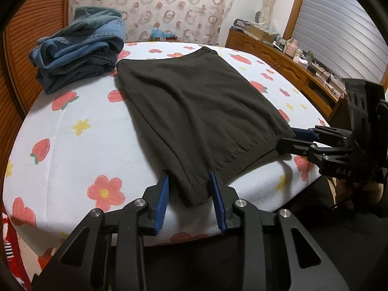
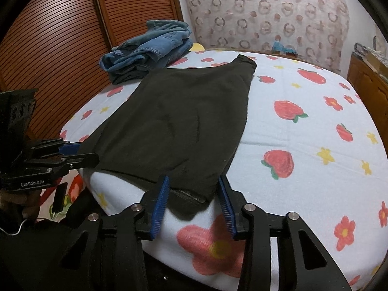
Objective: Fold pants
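Flower-print bed point(image 1: 60, 145) bearing dark pants point(image 1: 194, 111) laid flat, jeans pile point(image 1: 80, 51) near their far corner. Left gripper point(image 1: 190, 194) and right gripper point(image 2: 194, 198), level at the near edge, each straddle one near corner with jaws wide. Pants' underside hidden.

Both wrist views sit low and close at the bed's point(image 1: 60, 145) near edge, facing across it toward the patterned curtain point(image 1: 155, 4). The left looks from the left corner, the right from the right; both share the dark pants point(image 1: 194, 111) and folded jeans point(image 2: 148, 51).
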